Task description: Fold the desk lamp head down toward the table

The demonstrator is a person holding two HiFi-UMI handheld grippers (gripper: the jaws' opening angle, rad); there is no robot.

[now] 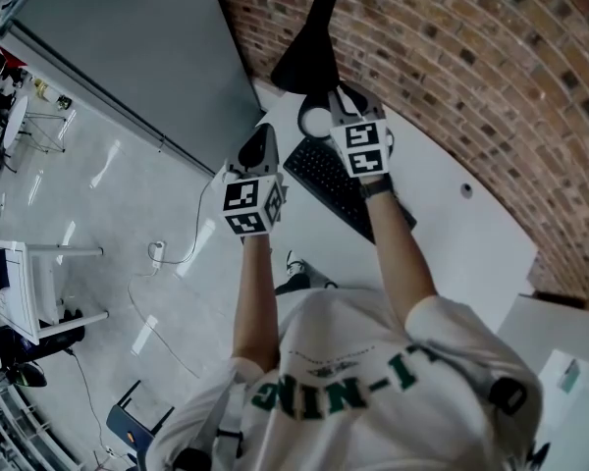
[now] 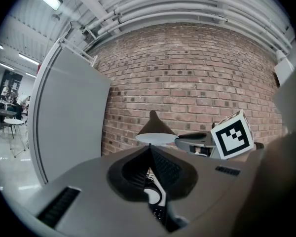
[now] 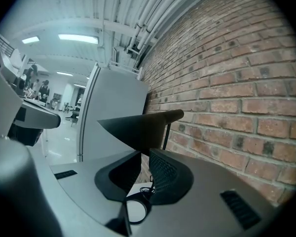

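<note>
The black desk lamp stands at the table's far edge by the brick wall, its cone head point(image 1: 309, 42) raised above its ring-shaped base point(image 1: 316, 122). My right gripper point(image 1: 346, 101) hovers over the base, below the head. In the right gripper view the lamp head point(image 3: 138, 127) sits just above the jaws point(image 3: 145, 153), which stand a narrow gap apart with nothing between them. My left gripper point(image 1: 258, 143) is off the table's left edge, apart from the lamp. Its jaws point(image 2: 149, 149) meet at the tips, and the lamp head point(image 2: 155, 127) shows farther ahead.
A black keyboard point(image 1: 334, 180) lies on the white table point(image 1: 452, 234) under my right forearm. The brick wall point(image 1: 471, 67) runs close behind the lamp. A grey partition panel point(image 1: 147, 57) stands to the left. A thin cable point(image 3: 147, 190) lies by the lamp base.
</note>
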